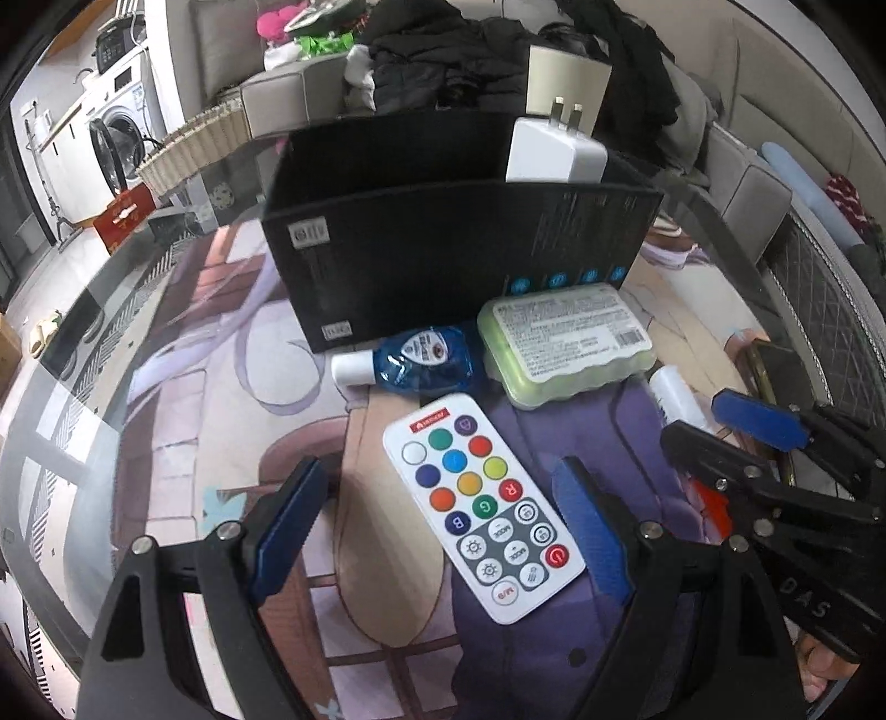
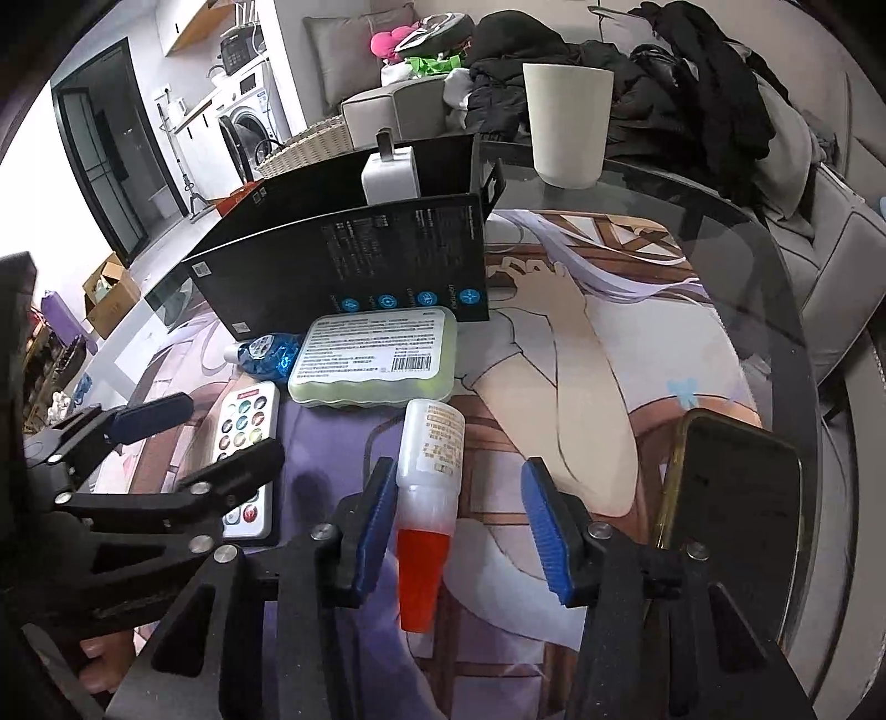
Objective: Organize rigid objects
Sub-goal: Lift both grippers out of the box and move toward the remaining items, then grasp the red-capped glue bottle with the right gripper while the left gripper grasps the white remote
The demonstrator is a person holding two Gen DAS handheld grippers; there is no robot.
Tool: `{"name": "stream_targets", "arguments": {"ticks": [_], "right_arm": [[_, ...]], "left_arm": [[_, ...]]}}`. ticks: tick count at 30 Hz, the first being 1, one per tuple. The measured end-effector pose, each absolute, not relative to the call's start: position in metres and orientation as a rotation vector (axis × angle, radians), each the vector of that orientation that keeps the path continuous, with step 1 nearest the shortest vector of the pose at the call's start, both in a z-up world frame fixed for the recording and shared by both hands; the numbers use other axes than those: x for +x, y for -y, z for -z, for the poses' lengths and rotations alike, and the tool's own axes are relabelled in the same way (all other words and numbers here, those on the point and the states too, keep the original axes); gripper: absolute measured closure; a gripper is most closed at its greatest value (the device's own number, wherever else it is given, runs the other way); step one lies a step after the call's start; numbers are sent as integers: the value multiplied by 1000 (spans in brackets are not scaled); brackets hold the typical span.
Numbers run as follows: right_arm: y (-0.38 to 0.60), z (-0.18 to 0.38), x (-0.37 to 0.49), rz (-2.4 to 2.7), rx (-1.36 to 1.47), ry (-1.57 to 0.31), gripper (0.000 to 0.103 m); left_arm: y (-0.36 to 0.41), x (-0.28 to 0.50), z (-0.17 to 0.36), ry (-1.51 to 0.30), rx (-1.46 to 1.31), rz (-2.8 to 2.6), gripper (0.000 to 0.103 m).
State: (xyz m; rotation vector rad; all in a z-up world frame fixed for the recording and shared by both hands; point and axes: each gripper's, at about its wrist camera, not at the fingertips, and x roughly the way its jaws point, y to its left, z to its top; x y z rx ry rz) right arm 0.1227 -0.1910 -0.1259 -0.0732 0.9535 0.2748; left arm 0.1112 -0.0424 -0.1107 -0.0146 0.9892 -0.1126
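Observation:
A white remote [image 1: 482, 507] with coloured buttons lies flat between the open fingers of my left gripper [image 1: 443, 526]; it also shows in the right wrist view [image 2: 243, 443]. A white bottle with a red cap [image 2: 429, 487] lies between the open fingers of my right gripper [image 2: 465, 526]. A black open box [image 1: 443, 243] holds a white charger [image 1: 554, 149]. In front of it lie a blue bottle [image 1: 421, 360] and a green case [image 1: 565, 343], also seen in the right wrist view as the box [image 2: 360, 260], the blue bottle [image 2: 271, 349] and the green case [image 2: 376, 357].
A white cup [image 2: 570, 122] stands behind the box on the glass table [image 2: 747, 249]. A phone in a gold case [image 2: 731, 498] lies at the right edge. A sofa with dark clothes [image 1: 470, 50] is behind the table.

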Motion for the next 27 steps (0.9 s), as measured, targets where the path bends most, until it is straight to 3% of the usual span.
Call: {"name": "stream_targets", "arguments": {"ticks": [4, 6, 12, 15, 16, 19, 22, 27], "right_arm": [[182, 126, 122, -303, -91, -957, 55], [175, 127, 121, -317, -106, -956, 55], [158, 127, 116, -360, -131, -959, 58], [149, 127, 112, -396, -152, -970, 71], [145, 127, 110, -418, -162, -977, 82], [135, 127, 104, -442, -189, -973, 82], [130, 127, 102, -446, -195, -969, 82], [127, 127, 101, -453, -199, -968, 82]], "left_arm": [[41, 107, 108, -980, 10, 140, 42], [37, 104, 106, -977, 10, 158, 65], [21, 96, 104, -988, 6, 181, 65], [18, 90, 104, -988, 17, 189, 65], [18, 88, 104, -989, 25, 189, 64], [17, 85, 104, -994, 37, 188, 53], [17, 83, 104, -995, 45, 190, 52], [15, 84, 104, -996, 39, 195, 65]]}}
